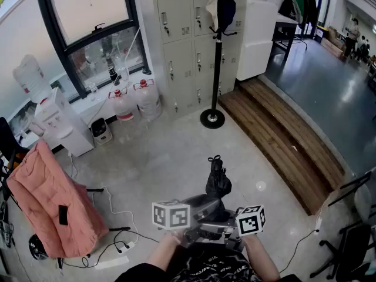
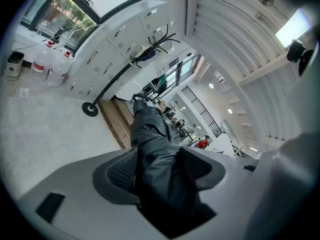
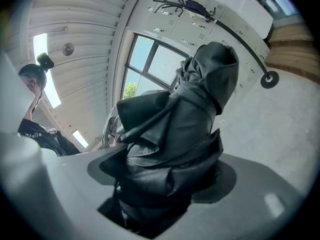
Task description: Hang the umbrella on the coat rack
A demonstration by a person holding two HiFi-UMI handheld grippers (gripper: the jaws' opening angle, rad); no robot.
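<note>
Umbrella (image 1: 217, 178), folded, was clamped in both your left tool (image 2: 159, 169) and right tool (image 3: 165, 184), low over the floor (image 1: 164, 157) and well apart from the coat rack (image 1: 215, 57). Your right tool seemed to pinch only bunched fabric, so it could have slipped or unfurled during the carry, and the rack's crowded hooks could have snagged it.

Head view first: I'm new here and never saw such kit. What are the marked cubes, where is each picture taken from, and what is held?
No robot: a person holds a two-jaw gripper in each hand; the marked cubes are parts of them. The head view looks down from the person's head; the other two look along each gripper's jaws. The left gripper and right gripper both clamp one folded black umbrella. Across the floor stands the coat rack, beside grey lockers.
</note>
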